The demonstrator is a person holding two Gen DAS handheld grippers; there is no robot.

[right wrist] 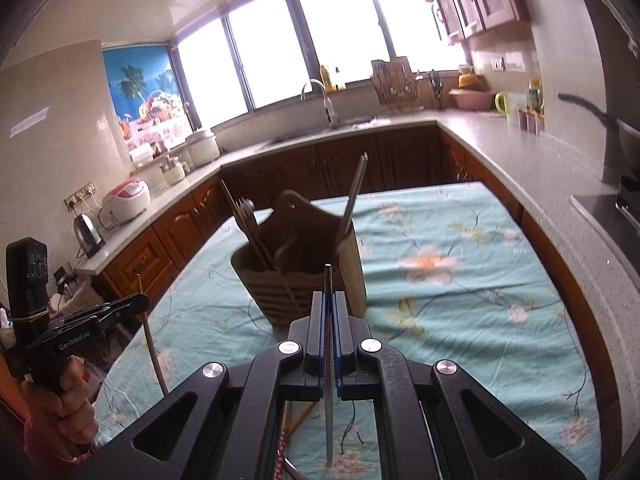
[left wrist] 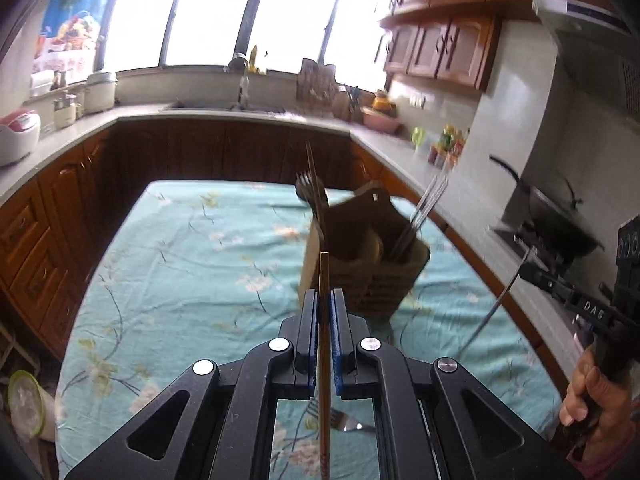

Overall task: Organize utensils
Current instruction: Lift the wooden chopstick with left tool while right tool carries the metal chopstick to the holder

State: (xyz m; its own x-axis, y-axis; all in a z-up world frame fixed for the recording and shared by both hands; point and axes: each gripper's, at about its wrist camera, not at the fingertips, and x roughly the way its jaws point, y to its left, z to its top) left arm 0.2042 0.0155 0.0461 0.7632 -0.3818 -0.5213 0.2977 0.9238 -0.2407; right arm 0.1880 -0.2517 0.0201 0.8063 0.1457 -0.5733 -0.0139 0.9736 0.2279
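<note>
Left wrist view: your left gripper [left wrist: 324, 300] is squeezed tight on a wooden chopstick [left wrist: 324, 276], with the wooden utensil holder [left wrist: 360, 256] at twelve o'clock. Your right gripper [right wrist: 329, 304] pinches a thin metal chopstick [right wrist: 328, 280].

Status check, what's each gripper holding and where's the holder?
Left gripper shut on wooden chopstick. Right gripper shut on metal chopstick. Utensil holder ahead on table; path clear.

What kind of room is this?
It looks like a home kitchen. There is a sink with a tap under the windows, wooden cupboards along the walls, and a rice cooker on the counter.
</note>
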